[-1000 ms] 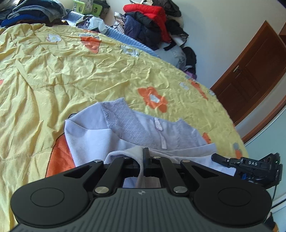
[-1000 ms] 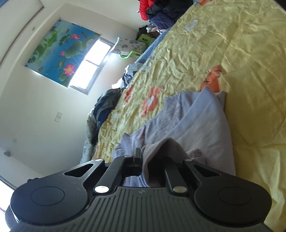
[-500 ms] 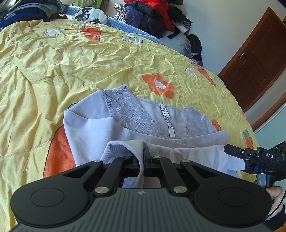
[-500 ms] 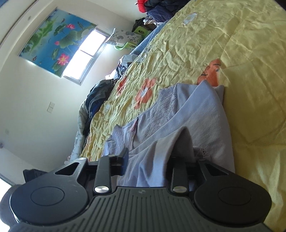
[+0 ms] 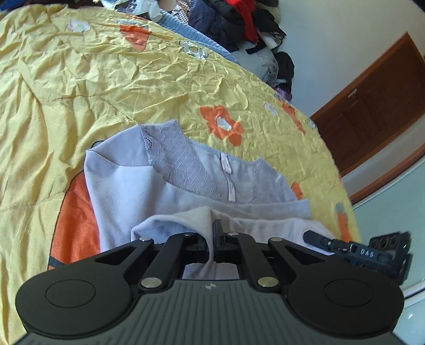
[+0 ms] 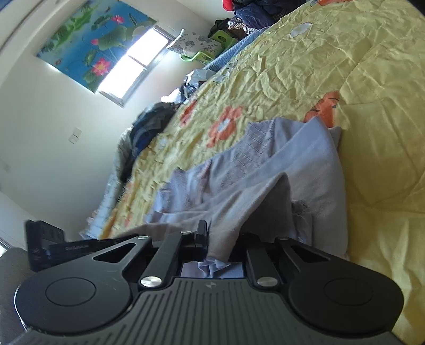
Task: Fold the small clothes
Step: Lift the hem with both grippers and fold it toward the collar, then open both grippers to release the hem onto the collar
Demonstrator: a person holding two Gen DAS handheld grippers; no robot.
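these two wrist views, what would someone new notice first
The pale lilac garment lies half folded on the yellow flowered bedspread, its lace neckline and inner label facing up. Both tongs grip its near hem: the left tongs are shut on a bunched fold, and the right tongs pinch the cloth at the other end. Beyond that, a heap of dark and red clothes sits past the far edge of the bed.

A small pale lilac garment [image 5: 124, 191] lies on the yellow flowered bedspread [image 5: 79, 87], near the bed's nearer edge. Its far part lies flat, showing a lace panel [image 5: 180, 164] and a narrow pale label [image 5: 228, 175] on the inside. The near hem [image 6: 239, 212] is lifted off the bed and drawn up into a fold over the rest.
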